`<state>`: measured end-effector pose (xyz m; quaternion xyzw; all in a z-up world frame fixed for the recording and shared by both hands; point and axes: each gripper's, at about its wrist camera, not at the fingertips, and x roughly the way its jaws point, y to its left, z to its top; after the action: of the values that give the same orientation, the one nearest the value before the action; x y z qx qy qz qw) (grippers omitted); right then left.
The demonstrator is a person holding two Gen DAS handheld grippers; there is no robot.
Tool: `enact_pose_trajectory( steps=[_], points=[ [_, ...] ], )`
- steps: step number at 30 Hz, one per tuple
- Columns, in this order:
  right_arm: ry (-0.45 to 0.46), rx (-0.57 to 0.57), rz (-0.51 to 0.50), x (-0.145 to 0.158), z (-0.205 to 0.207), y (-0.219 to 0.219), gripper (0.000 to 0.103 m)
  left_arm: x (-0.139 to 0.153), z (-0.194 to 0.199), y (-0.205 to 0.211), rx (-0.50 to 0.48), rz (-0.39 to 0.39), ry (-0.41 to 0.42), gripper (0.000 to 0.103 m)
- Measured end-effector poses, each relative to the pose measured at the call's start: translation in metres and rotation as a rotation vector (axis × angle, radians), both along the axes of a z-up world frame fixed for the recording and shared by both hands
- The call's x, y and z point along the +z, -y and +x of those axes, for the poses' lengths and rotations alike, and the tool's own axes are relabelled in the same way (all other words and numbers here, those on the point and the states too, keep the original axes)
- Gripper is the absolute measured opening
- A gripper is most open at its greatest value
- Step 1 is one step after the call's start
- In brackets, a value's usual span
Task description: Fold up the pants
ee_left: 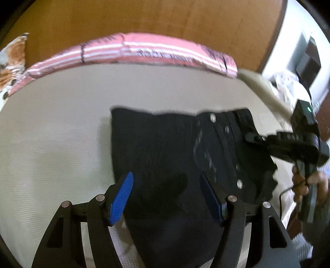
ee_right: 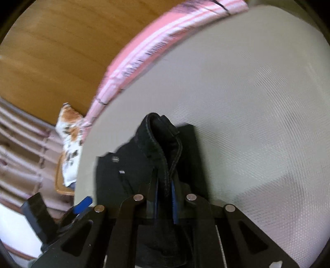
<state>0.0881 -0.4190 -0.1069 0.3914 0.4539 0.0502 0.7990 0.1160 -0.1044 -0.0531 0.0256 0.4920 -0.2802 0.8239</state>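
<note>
Black pants point(ee_left: 165, 148) lie folded on a cream bedsheet point(ee_left: 61, 123), with metal buttons showing near the waistband. My left gripper point(ee_left: 166, 177) stands open just above the near part of the cloth, its blue pads point(ee_left: 123, 195) wide apart and pressing on nothing. My right gripper point(ee_right: 165, 181) is shut on a raised seam edge of the pants point(ee_right: 160, 140), which stands up in a fold between the pads. In the left wrist view that right gripper point(ee_left: 250, 137) comes in from the right at the waistband, held by a person's hand point(ee_left: 305, 181).
A pink striped blanket point(ee_left: 144, 49) runs along the far edge of the bed below a wooden headboard point(ee_left: 144, 16). A floral pillow point(ee_left: 12, 59) lies at the far left. The bed's right edge point(ee_left: 268, 92) drops off near a white wall.
</note>
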Motion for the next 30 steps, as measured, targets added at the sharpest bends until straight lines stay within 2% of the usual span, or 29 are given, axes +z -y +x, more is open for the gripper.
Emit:
enact_pose_trajectory(
  steps=[1,3,5,7,13,17,19,20,21,23,27,30],
  points=[
    [-0.010,-0.004,0.007,-0.002,0.000,0.001,0.014,-0.006,-0.002,0.003,-0.020,0.016,-0.006,0.068],
    [-0.029,-0.001,-0.006,-0.001,0.001,0.001,0.027,-0.017,-0.004,0.010,-0.056,0.082,0.001,0.068],
    [-0.037,0.000,-0.042,0.008,-0.001,0.000,0.034,-0.028,-0.005,0.014,-0.074,0.124,0.004,0.068],
    [-0.025,-0.002,-0.074,0.021,-0.007,0.000,0.035,-0.027,-0.005,0.013,-0.067,0.123,0.011,0.068],
    [-0.014,0.045,-0.032,0.036,-0.037,-0.001,0.035,-0.015,-0.007,0.008,-0.060,0.077,-0.025,0.068],
    [-0.042,0.065,-0.007,0.026,-0.047,-0.008,0.035,-0.013,-0.016,0.010,-0.082,0.076,-0.022,0.068],
    [-0.058,0.051,-0.023,0.019,-0.051,-0.012,0.030,-0.014,-0.019,0.009,-0.083,0.083,-0.018,0.068],
    [-0.061,0.049,-0.032,0.019,-0.052,-0.013,0.019,-0.014,-0.020,0.009,-0.082,0.085,-0.018,0.068],
    [-0.059,0.045,-0.046,0.021,-0.053,-0.013,0.014,-0.013,-0.021,0.008,-0.081,0.086,-0.017,0.068],
    [-0.004,0.038,-0.045,0.034,-0.061,-0.013,0.011,-0.009,-0.024,0.005,-0.075,0.078,-0.016,0.068],
    [0.053,0.031,-0.072,0.054,-0.079,-0.016,0.010,0.003,-0.026,-0.004,-0.064,0.042,0.004,0.068],
    [0.004,0.034,-0.127,0.042,-0.086,-0.023,0.009,0.000,-0.026,-0.007,-0.074,0.048,-0.017,0.068]
  ],
)
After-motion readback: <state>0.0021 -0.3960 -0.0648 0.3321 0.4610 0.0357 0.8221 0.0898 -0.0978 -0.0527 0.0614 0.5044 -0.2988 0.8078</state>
